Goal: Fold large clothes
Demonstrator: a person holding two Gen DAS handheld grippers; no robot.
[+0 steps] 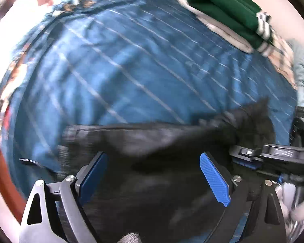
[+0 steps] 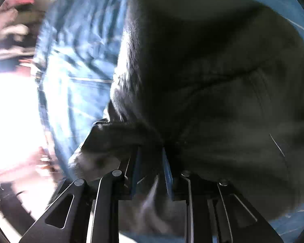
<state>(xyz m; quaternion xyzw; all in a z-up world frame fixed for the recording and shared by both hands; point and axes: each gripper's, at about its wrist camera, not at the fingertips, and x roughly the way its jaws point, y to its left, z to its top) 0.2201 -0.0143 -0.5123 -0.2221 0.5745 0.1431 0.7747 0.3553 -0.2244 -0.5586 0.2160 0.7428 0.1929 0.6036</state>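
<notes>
Blue bedspread [image 1: 131,64] with thin pale stripes fills most of the left wrist view; stripes run from about 10 o'clock to 4 o'clock. Same spread shows in the right wrist view [image 2: 77,64] at 9 to 11 o'clock, blurred.

Dark garment [image 1: 152,141] lies flat on the spread, low in the left view. Long axis runs roughly 9 to 3 o'clock, top edge near level, one bunched end rising toward 2 o'clock. In the right view the garment [image 2: 223,81] covers centre and the whole right half, a seam curving across it, a fold hanging down toward 7 o'clock. Which end is collar or hem: cannot tell.

Folded green garment [image 1: 227,6] with white stripes sits on a pale folded piece at 1 o'clock, well apart from the dark one.

Left gripper [image 1: 154,178]: blue pads spread wide, over the dark cloth, nothing pinched between them.

Right gripper [image 2: 152,162]: blue pads close together, dark cloth bunched into the gap, pinched there. It also shows in the left view [image 1: 251,156] at 3 to 4 o'clock, at the bunched end of the garment.
</notes>
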